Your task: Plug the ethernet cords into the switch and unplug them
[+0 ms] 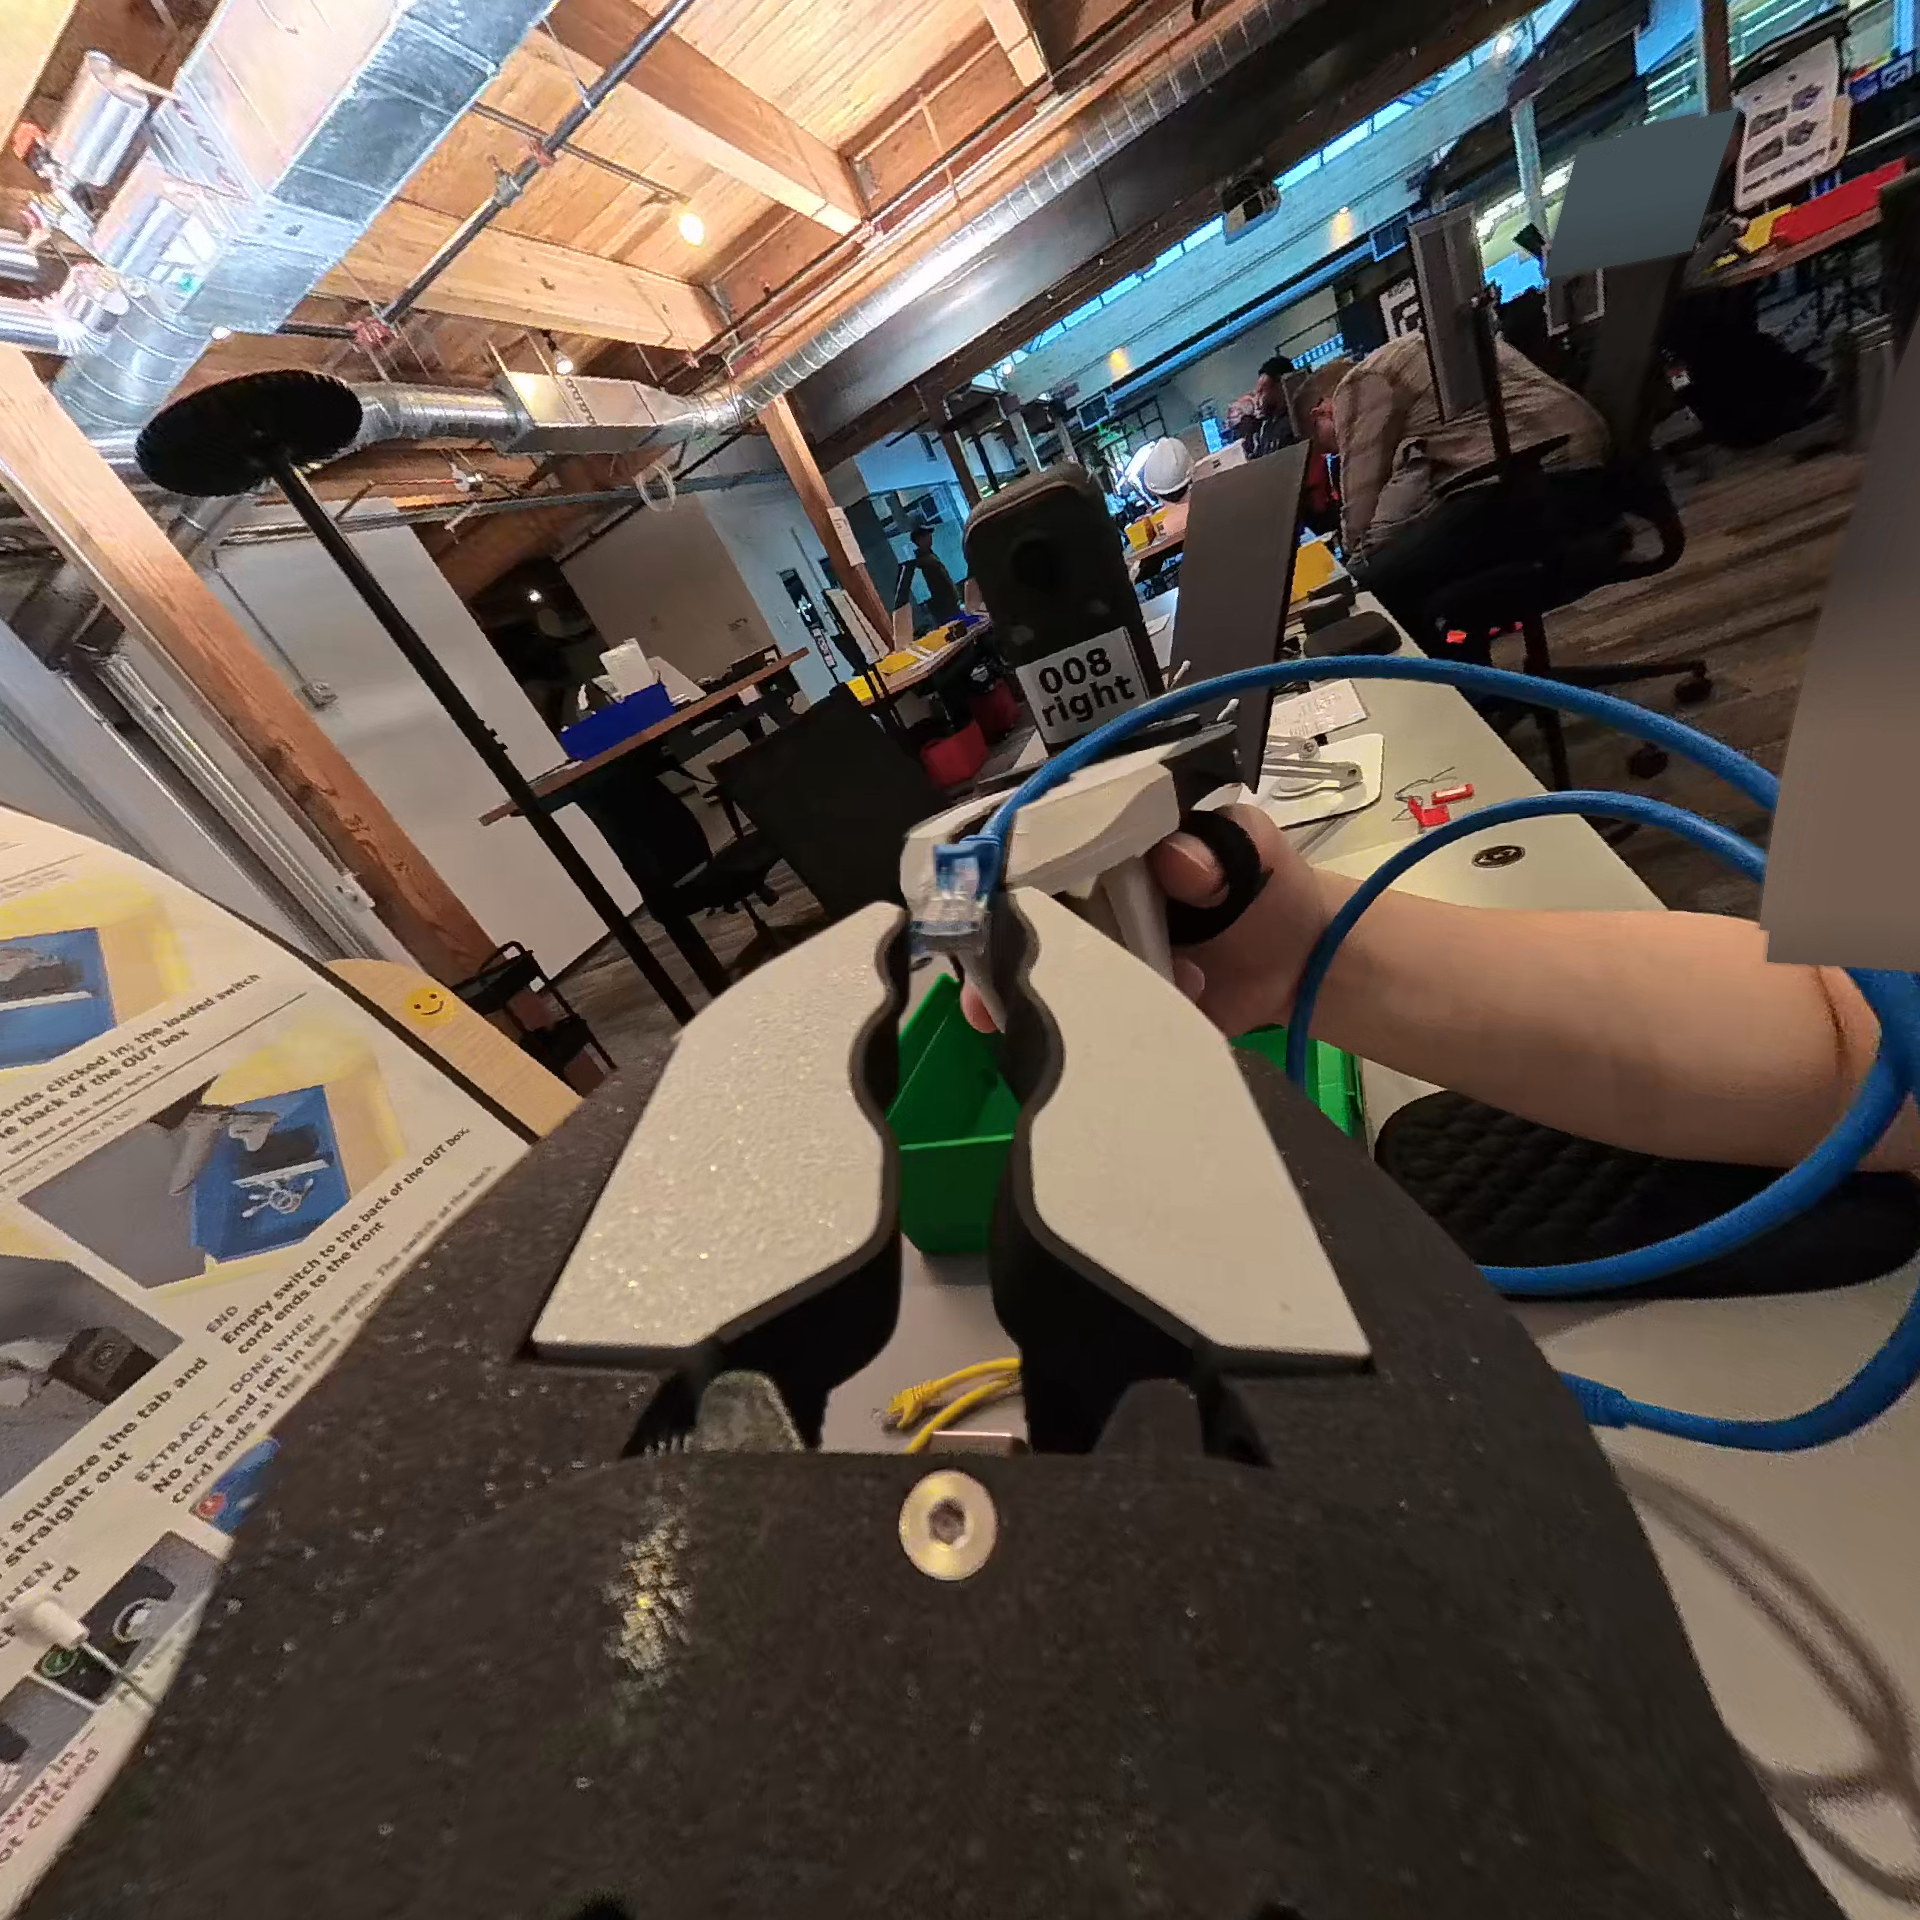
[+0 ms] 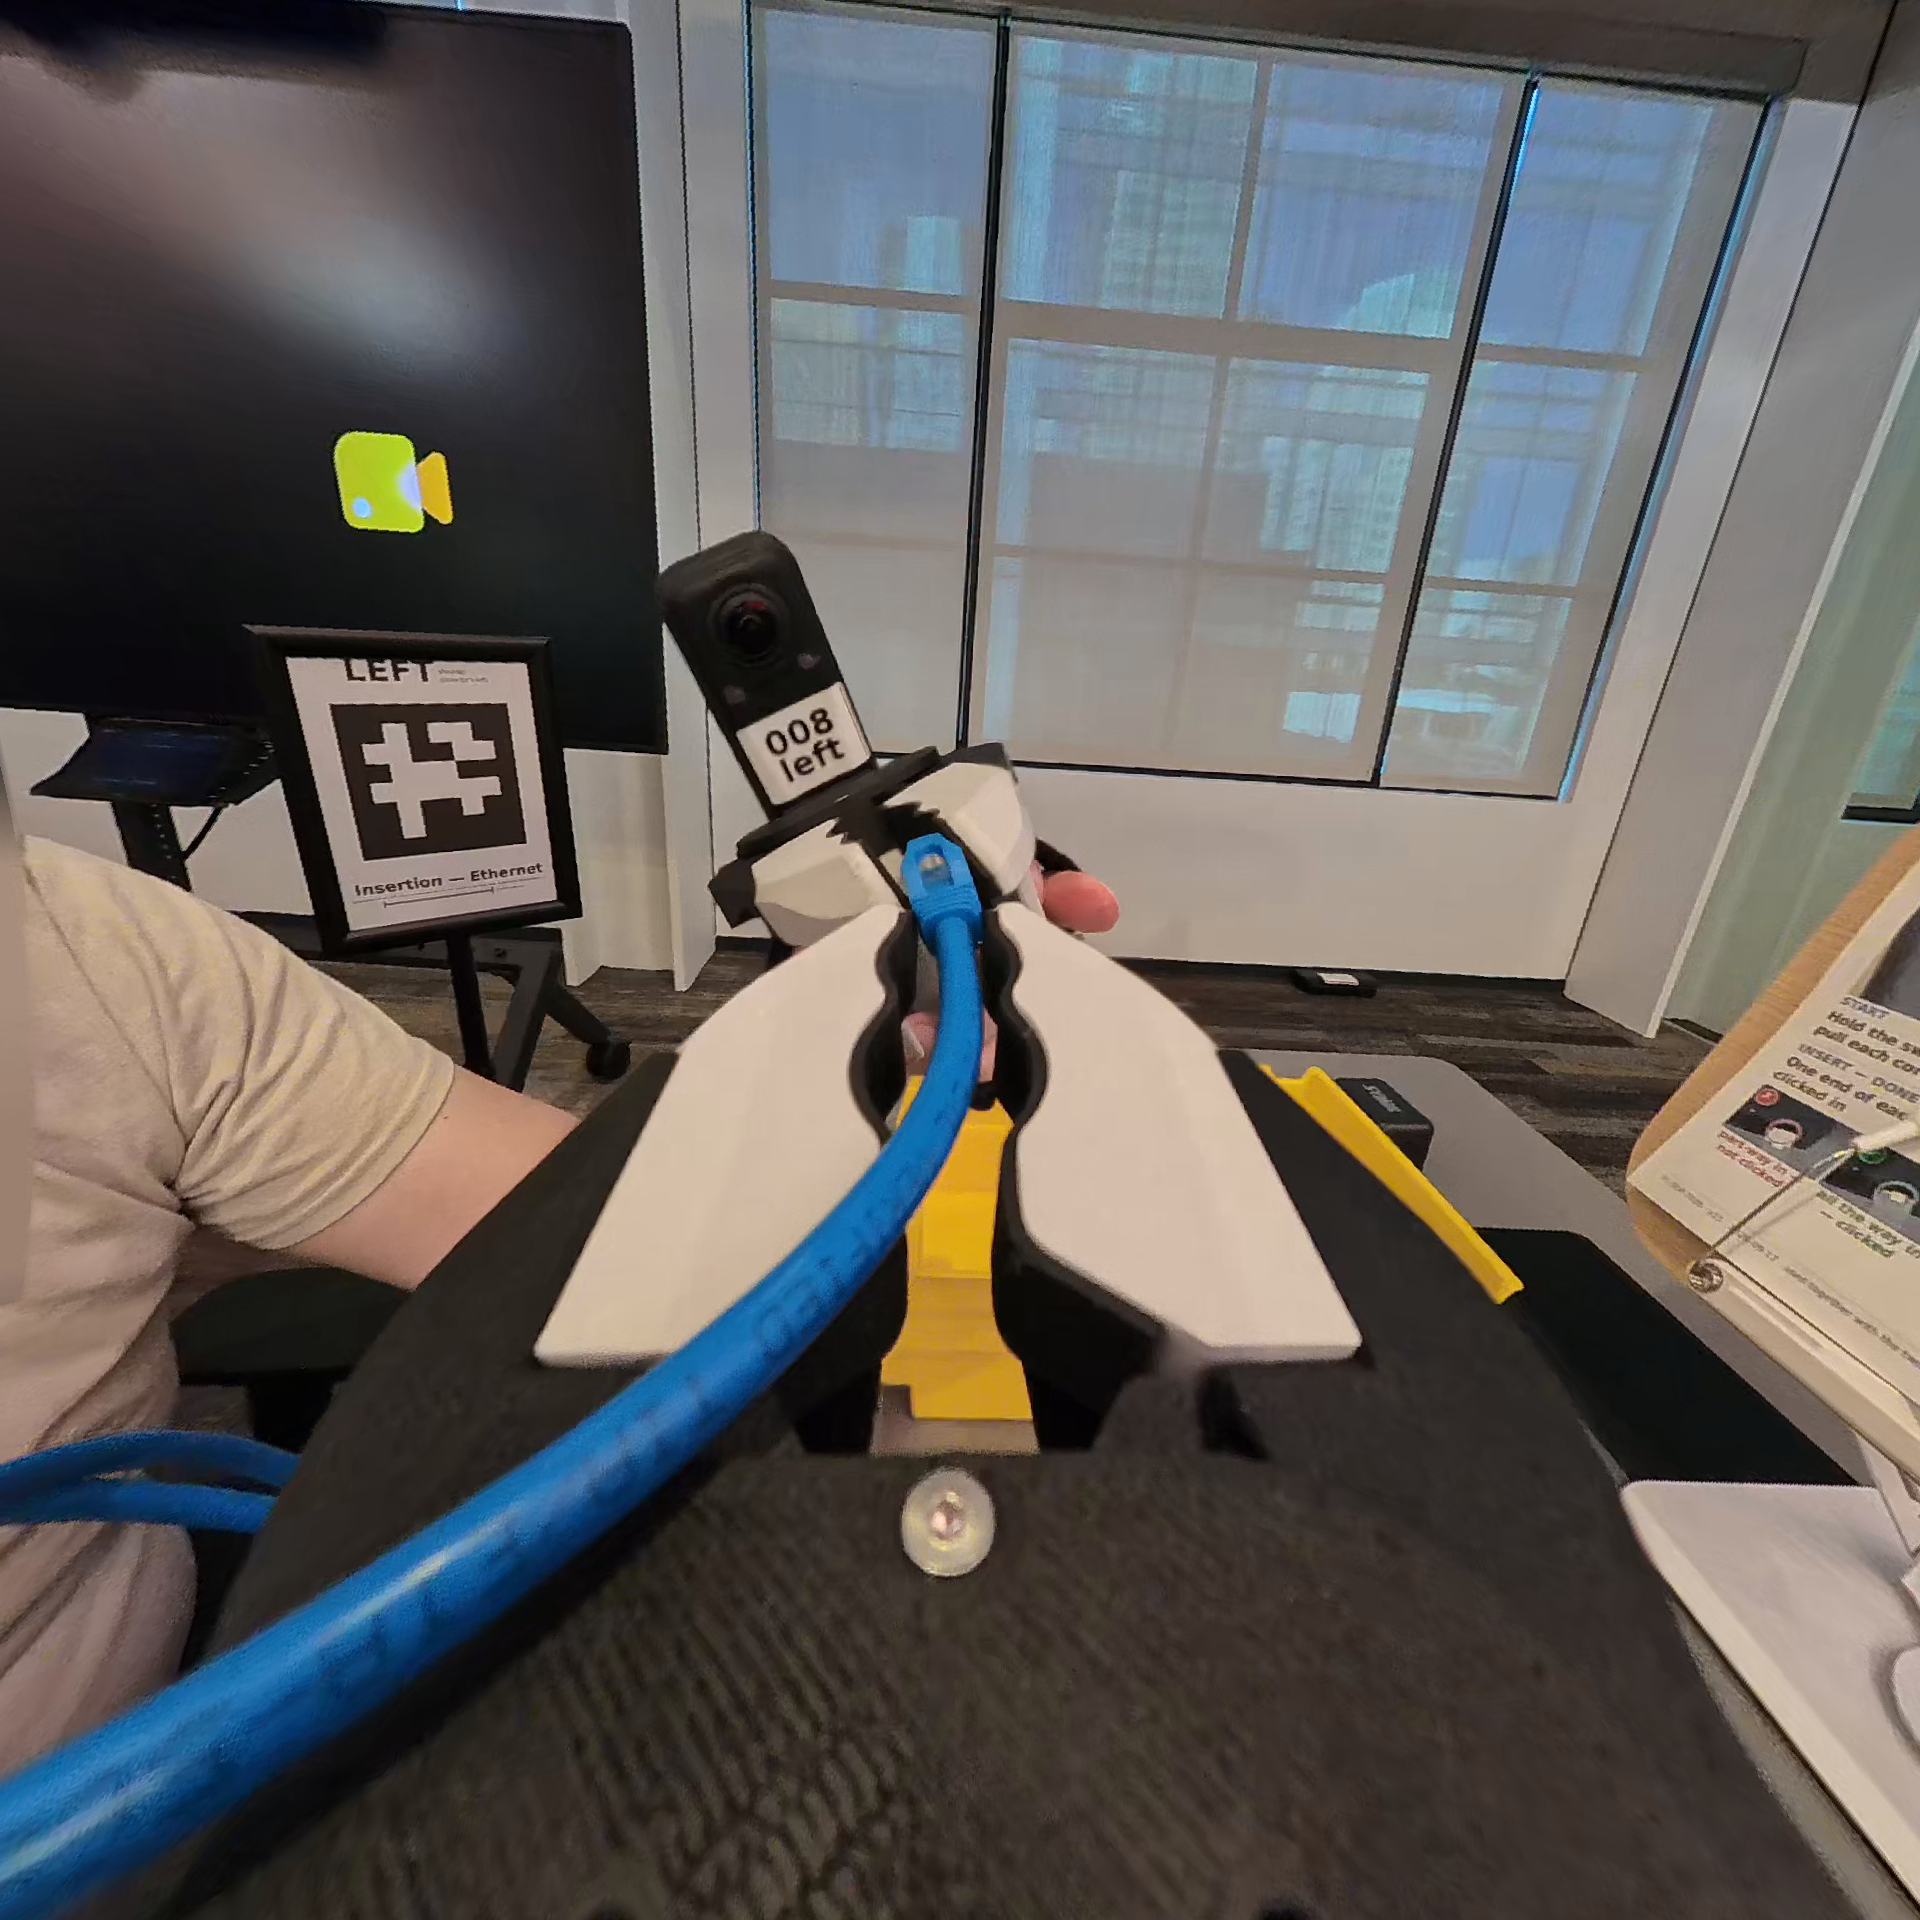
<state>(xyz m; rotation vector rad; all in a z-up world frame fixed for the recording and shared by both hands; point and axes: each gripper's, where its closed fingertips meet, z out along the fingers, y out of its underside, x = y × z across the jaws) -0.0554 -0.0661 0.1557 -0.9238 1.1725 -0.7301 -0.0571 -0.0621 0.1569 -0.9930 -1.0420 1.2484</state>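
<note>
R gripper (image 2: 945,914) had its jaws pinching the blue cord (image 2: 831,1247) just behind the plug (image 2: 932,864), held in the air. L gripper (image 1: 951,930) faced it, jaws slightly apart either side of the plug, not clamped. Yellow cord (image 1: 951,1392) lay on the tabletop (image 1: 1475,862).

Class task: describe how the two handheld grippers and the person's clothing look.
Each gripper, left and right, has two pale grey fingers with wavy black-edged inner sides on a speckled black body, a silver screw, and a black camera carrying a white label. The person wears a beige short-sleeved shirt.
</note>
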